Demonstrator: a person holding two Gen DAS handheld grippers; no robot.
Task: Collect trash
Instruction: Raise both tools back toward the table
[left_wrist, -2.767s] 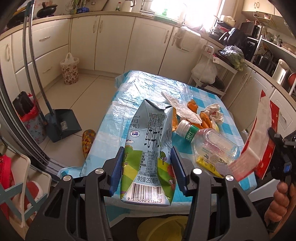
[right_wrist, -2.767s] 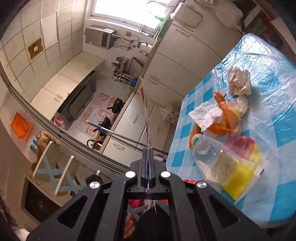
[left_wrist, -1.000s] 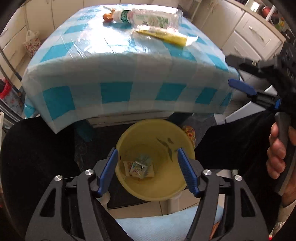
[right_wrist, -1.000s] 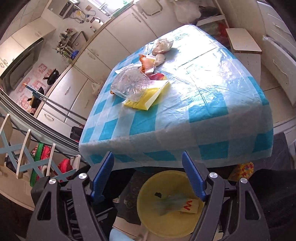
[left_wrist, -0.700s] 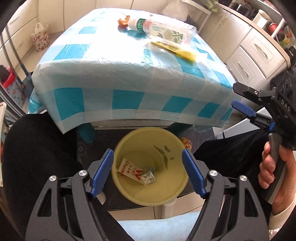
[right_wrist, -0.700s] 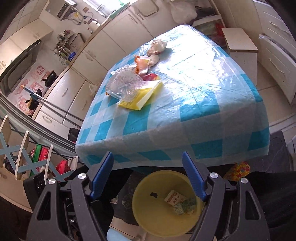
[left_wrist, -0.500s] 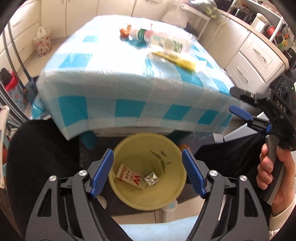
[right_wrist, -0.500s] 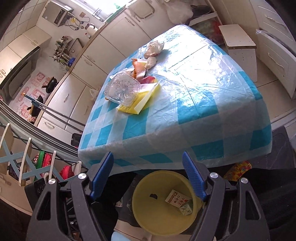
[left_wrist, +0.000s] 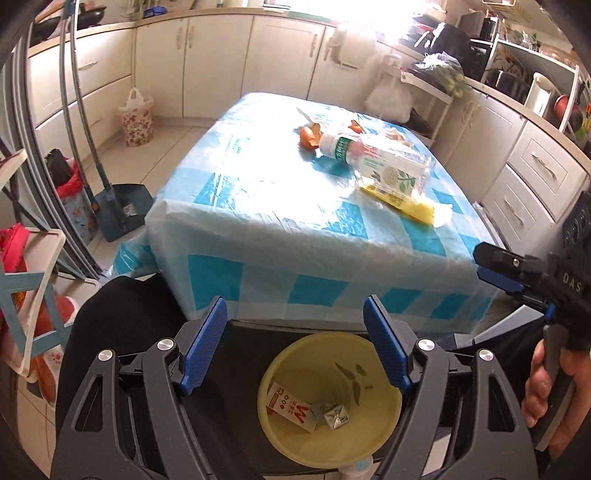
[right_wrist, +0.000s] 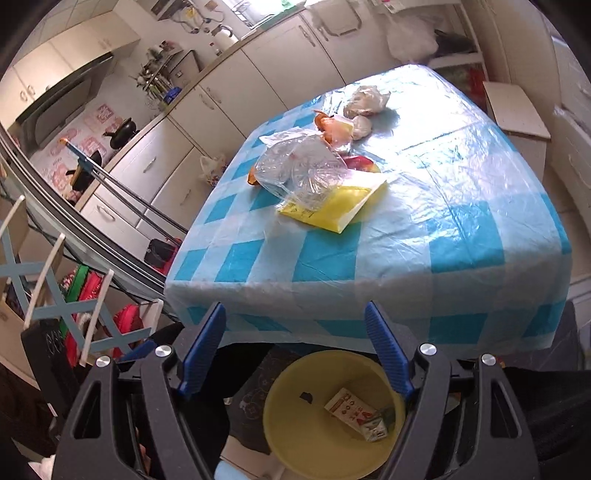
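Trash remains in a cluster toward the far side of the checked table (right_wrist: 461, 236): a clear plastic bottle (left_wrist: 384, 166) lying on its side across a yellow packet (right_wrist: 332, 206), orange peel (left_wrist: 309, 136) beyond it, and crumpled tissue (right_wrist: 365, 98) farthest off. Both tools are empty, each with its blue pads spread wide: the left gripper (left_wrist: 295, 350) and the right gripper (right_wrist: 293, 349) hang over the yellow bin (right_wrist: 332, 458) on the near floor, where a small carton (left_wrist: 291, 406) lies.

That bottle looks light, thin-walled and slick; it would likely dent or roll, so the green-labelled neck seems the surest hold. Its packet is flat and floppy, best pinched at an edge.

Readable: a red "W" on the carton, and "DAS" on the right tool's body.
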